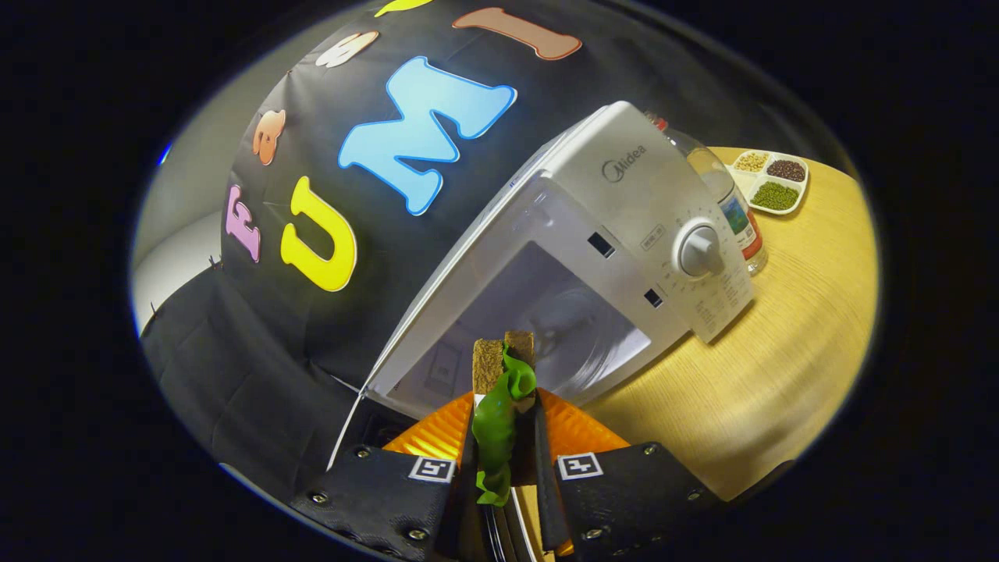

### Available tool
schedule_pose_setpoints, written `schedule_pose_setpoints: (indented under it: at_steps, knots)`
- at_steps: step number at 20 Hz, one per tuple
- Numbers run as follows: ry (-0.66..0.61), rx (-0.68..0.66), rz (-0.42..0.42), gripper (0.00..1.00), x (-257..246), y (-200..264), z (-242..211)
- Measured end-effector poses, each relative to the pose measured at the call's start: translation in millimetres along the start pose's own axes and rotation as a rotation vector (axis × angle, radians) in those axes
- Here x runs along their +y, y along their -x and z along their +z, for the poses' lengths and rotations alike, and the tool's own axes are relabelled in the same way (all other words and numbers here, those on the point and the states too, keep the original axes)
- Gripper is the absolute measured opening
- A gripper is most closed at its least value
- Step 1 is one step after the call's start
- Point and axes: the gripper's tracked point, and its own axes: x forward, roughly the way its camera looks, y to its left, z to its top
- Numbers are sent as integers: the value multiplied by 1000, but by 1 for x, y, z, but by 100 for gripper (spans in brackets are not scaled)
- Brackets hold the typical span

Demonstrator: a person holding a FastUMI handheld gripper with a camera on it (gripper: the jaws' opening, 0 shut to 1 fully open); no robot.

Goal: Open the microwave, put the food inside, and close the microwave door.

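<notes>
My gripper (503, 437) is shut on a sandwich (502, 390), two brown bread slices with a green lettuce leaf hanging out between them. The sandwich stands on edge between my fingers. Just beyond it is a white microwave (624, 203) on the wooden table. Its door (437, 297) is swung open to the left, and the cavity (546, 320) with the glass turntable shows straight ahead of the sandwich. The control panel with a round knob (698, 250) is to the right of the cavity. The whole scene appears tilted.
A clear bottle (730, 199) stands right behind the microwave's control panel. A white divided dish (773, 181) of beans and grains sits farther off on the wooden table (780, 351). Black cloth wall rises behind and left of the open door.
</notes>
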Motion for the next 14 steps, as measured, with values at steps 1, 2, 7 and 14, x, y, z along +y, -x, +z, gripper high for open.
schedule_pose_setpoints:
  at_steps: [1, 2, 7, 14]
  knots:
    - [-6, -7, 3, 33, 0, -9, -1]
    - [-9, -19, 9, 33, 1, -18, -1]
    - [-14, -88, 13, 33, -2, -60, 1]
    - [16, -125, -13, 33, -9, -110, 0]
